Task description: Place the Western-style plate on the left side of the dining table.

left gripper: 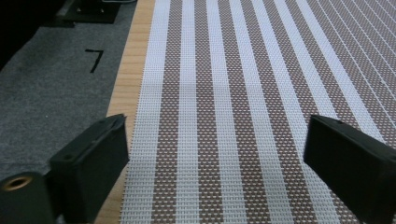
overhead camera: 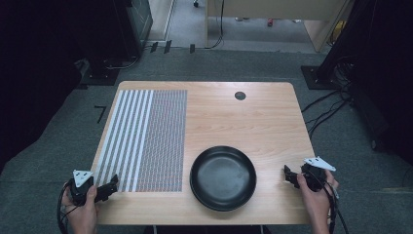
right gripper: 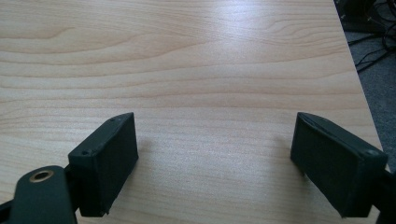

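While ungrasped, striped mat [left gripper: 243, 93], seemingly woven

Only the black pan [overhead camera: 223, 178] interrupts the table [overhead camera: 253, 117].

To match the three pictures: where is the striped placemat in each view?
High view: the striped placemat lies on the left part of the table.
Left gripper view: it spreads under and ahead of the open fingers.
Right gripper view: bare wood lies ahead of the fingers.
Shared landmark: the table's light wood.
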`<state>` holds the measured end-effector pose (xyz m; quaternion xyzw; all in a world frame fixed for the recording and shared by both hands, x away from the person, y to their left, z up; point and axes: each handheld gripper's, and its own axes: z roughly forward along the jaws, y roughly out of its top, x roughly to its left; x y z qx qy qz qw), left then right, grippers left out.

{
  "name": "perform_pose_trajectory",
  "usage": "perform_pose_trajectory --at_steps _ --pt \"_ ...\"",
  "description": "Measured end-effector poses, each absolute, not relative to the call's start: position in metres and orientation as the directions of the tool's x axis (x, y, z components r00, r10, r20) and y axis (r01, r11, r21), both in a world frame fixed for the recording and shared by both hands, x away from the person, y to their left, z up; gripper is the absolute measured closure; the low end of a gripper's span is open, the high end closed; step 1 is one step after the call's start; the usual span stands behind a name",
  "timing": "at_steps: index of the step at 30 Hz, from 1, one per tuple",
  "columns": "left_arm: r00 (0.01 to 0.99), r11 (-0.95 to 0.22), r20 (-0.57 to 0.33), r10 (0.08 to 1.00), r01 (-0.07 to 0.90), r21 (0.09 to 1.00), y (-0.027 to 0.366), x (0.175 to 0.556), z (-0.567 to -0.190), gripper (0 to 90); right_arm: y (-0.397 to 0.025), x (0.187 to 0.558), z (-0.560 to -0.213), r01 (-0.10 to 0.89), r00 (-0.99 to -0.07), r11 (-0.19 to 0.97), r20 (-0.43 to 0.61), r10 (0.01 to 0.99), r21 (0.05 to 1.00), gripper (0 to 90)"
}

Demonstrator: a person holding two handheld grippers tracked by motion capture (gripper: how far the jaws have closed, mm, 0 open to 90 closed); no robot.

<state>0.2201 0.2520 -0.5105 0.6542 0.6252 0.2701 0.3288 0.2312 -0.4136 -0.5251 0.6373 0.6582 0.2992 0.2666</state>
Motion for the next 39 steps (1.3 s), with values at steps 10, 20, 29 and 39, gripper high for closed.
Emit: perform_pose_trajectory --at_steps 10,20,29,39 --pt "0.132 -0.007 -0.096 0.987 0.624 0.781 0.231 0.225 -0.499 1.1 -0.413 0.232 -0.525 0.682 -0.041 0.006 0.03 0.999 0.732 13.3" --pt "0.192 -0.023 -0.12 0.974 0.611 0.791 0.206 0.229 -0.49 1.1 -0.412 0.232 -0.523 0.676 -0.023 -0.019 0.046 0.999 0.737 14.0" --pt "0.237 -0.037 -0.137 0.962 0.606 0.795 0.185 0.23 -0.484 1.1 -0.41 0.225 -0.511 0.628 -0.015 -0.063 0.093 0.996 0.775 15.6" --pt "0.274 -0.055 -0.14 0.951 0.599 0.799 0.169 0.23 -0.48 1.1 -0.4 0.223 -0.503 0.604 -0.042 -0.073 0.123 0.991 0.794 16.6"
